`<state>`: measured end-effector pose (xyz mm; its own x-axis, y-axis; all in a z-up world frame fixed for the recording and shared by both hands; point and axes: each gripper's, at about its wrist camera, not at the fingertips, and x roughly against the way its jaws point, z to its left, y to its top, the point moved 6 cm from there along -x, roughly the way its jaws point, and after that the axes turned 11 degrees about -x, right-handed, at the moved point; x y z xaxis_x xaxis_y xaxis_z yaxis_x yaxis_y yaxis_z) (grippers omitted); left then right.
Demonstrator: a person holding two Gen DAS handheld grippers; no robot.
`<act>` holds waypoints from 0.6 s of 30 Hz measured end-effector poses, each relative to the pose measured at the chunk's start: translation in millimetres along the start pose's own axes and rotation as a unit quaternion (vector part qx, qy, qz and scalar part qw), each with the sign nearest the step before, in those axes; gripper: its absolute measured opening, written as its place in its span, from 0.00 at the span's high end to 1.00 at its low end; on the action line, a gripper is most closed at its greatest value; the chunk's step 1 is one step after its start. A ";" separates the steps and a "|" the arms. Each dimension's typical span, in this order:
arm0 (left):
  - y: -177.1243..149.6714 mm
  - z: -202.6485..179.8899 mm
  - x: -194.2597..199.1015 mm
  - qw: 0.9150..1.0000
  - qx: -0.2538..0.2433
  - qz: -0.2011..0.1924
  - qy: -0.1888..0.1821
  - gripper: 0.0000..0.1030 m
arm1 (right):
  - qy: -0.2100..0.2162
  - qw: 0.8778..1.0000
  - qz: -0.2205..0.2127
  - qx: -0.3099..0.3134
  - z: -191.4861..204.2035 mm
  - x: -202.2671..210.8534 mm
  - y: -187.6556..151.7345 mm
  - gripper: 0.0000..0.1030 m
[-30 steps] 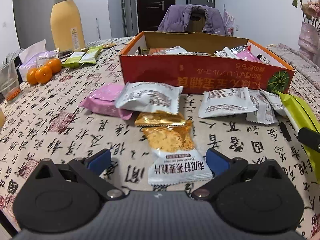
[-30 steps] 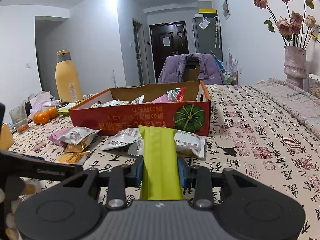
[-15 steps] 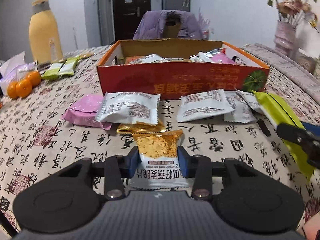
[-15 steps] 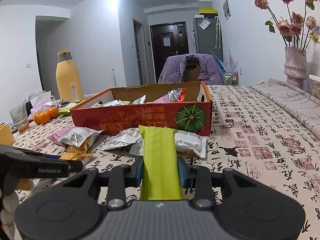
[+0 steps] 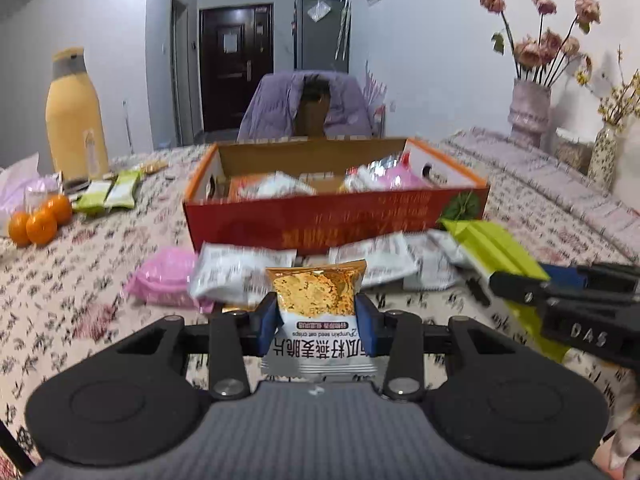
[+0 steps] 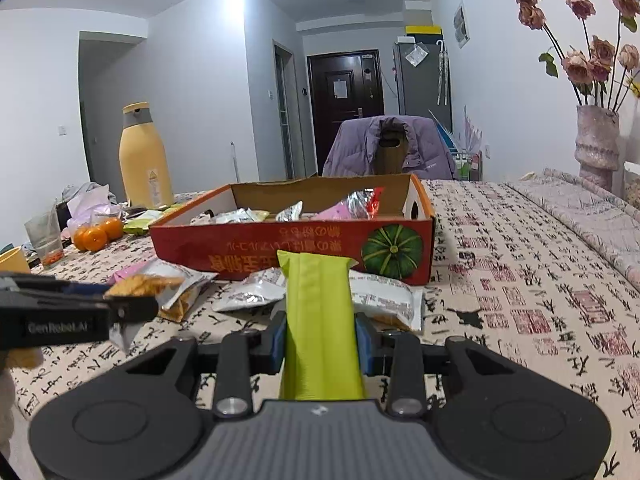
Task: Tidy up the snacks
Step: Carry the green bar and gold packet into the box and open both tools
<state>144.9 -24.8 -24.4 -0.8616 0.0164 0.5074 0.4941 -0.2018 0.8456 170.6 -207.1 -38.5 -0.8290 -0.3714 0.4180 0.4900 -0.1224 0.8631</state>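
Observation:
My left gripper [image 5: 316, 326] is shut on an orange-and-white crisp packet [image 5: 318, 304] and holds it lifted above the table, in front of the red cardboard box [image 5: 332, 222]. My right gripper [image 6: 320, 342] is shut on a lime-green snack bar [image 6: 318, 320], held above the table before the same box [image 6: 248, 246]. The box holds several packets. White packets [image 5: 240, 276] and a pink packet [image 5: 166, 278] lie on the cloth before the box. The left gripper with its packet [image 6: 140, 286] shows at the left of the right wrist view.
A yellow bottle [image 5: 76, 120], tangerines [image 5: 40, 220] and green packets [image 5: 110, 194] stand at the left. A plastic cup [image 6: 44, 236] is at the far left. A vase of dried roses [image 6: 596, 140] stands at the right. A chair with a purple jacket [image 5: 308, 104] is behind the box.
My left gripper closed on the crisp packet and lifted it off the table. My right gripper stays shut on the green bar, almost still.

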 end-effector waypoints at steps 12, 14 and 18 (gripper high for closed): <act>62.0 8.7 -11.9 0.998 0.011 -0.058 0.003 0.60 | 0.003 0.999 -0.050 0.017 11.4 -17.4 56.3 0.67; 71.4 10.8 -17.3 0.998 0.014 -0.064 0.002 0.60 | 0.001 0.998 -0.059 0.021 12.6 -24.5 68.6 0.67; 92.0 17.8 -31.9 0.997 0.023 -0.074 0.005 0.60 | -0.004 0.997 -0.072 0.019 10.9 -43.6 95.1 0.67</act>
<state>219.9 -26.4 40.1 -0.9265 0.0325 0.3749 0.3662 -0.1519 0.9180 250.4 -192.6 28.4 -0.8917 -0.3460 0.2917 0.3562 -0.1389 0.9240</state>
